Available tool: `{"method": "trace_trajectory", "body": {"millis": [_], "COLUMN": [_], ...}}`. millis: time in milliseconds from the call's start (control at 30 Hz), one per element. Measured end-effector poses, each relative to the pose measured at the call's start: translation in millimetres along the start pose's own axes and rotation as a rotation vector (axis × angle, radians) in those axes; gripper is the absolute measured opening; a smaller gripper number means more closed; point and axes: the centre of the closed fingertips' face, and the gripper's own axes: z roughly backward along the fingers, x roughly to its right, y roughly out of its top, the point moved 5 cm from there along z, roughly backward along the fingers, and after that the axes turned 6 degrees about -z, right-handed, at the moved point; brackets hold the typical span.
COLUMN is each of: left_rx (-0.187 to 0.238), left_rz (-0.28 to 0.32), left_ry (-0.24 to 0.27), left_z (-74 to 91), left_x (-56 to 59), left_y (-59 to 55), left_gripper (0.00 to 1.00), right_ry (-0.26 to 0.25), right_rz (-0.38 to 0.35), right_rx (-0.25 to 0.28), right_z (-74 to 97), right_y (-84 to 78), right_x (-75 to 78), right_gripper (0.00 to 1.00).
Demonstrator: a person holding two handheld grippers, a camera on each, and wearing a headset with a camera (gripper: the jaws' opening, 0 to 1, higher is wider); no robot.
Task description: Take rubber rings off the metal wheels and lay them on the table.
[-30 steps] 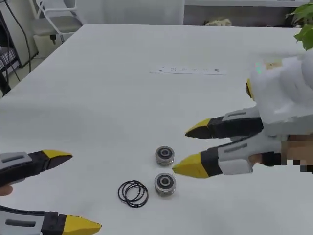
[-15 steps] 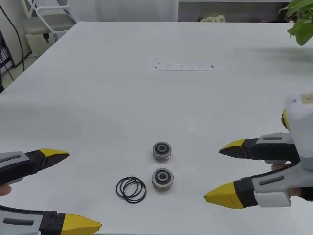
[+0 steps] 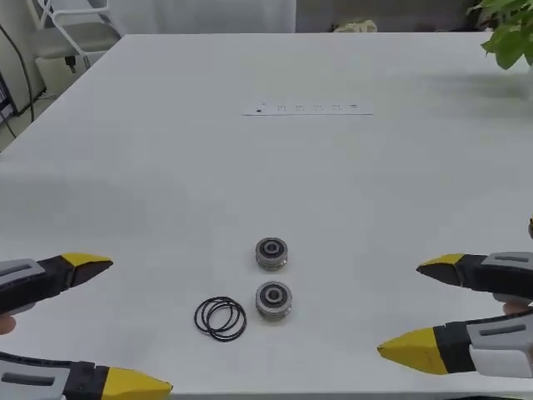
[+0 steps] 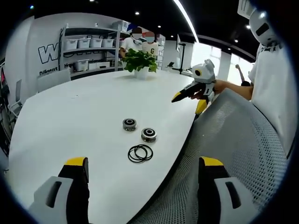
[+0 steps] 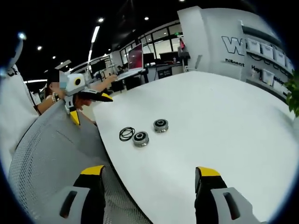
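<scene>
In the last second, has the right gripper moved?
Yes. The right gripper has drawn back to the right and nearer the person, away from the metal wheels it was beside.

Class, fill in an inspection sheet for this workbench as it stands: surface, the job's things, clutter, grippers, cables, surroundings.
Surface: white table, flat.
Job's things: far wheel and near wheel stand apart; black rubber rings lie overlapped left of the near wheel, not touching it.
Clutter: printed strip farther back on the table.
Grippers: left gripper and right gripper both open, empty, flanking the wheels.
Cables: nothing seen on the table.
Surroundings: plant at far right; white chair beyond the far left corner.
</scene>
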Motion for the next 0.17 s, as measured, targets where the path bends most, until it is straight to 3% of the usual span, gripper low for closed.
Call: {"method": "trace_trajectory", "body": {"millis": [167], "left_rx": [-0.007], "left_rz": [0.003], "left_ry": [-0.001], "left_z": [-0.3], "left_x": [0.6], "left_y": [-0.5], "left_gripper": [0.99], "right_ry": [-0.010], "right_rz": [-0.025], "right_rx": [0.004], "right_z": [-0.4], "right_y": [-5.5], "right_x": [-2.2], "right_gripper": [0.82]}}
